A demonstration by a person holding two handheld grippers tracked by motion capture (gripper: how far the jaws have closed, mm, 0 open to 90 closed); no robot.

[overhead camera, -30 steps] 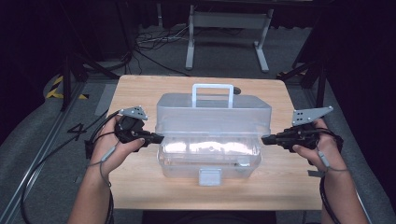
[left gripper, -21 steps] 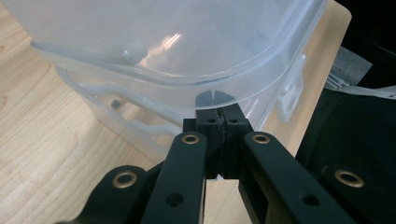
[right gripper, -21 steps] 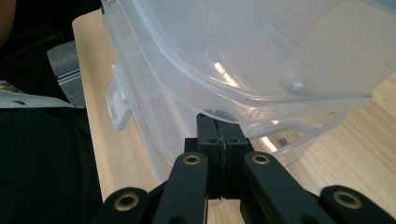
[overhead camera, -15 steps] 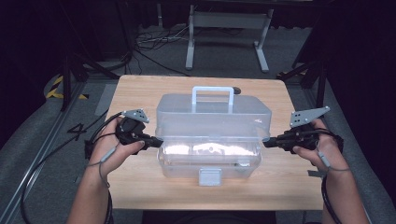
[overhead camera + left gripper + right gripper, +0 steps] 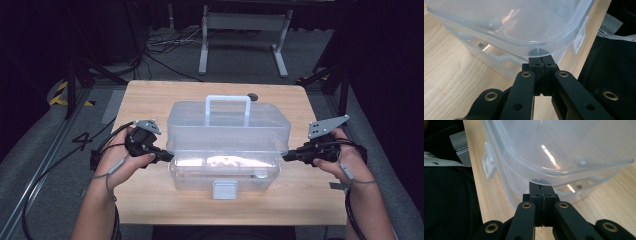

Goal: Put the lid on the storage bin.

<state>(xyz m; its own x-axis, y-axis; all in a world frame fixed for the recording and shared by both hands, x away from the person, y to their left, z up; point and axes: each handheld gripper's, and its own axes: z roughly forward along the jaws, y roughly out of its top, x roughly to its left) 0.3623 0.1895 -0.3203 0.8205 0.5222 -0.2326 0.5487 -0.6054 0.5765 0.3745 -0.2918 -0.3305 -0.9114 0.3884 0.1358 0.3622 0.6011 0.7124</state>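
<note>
Left tongs [image 5: 167,156] pressing fully closed, gripping nothing, tips tucked under the lid rim at one end of the clear plastic box [image 5: 227,145]. Right tongs [image 5: 288,156] likewise fully closed and empty, tips poking beneath the rim at the opposite end. Box sitting between both tongs on the wooden surface [image 5: 150,100], handle [image 5: 228,105] standing upright, latch [image 5: 224,189] facing the person.

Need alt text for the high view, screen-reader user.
A clear plastic storage box with a top handle sits mid-way on a wooden table, its lid lifted slightly above the base. A person's left gripper and right gripper, jaws shut, meet the box's two ends at the lid edge. A latch faces the person.
</note>
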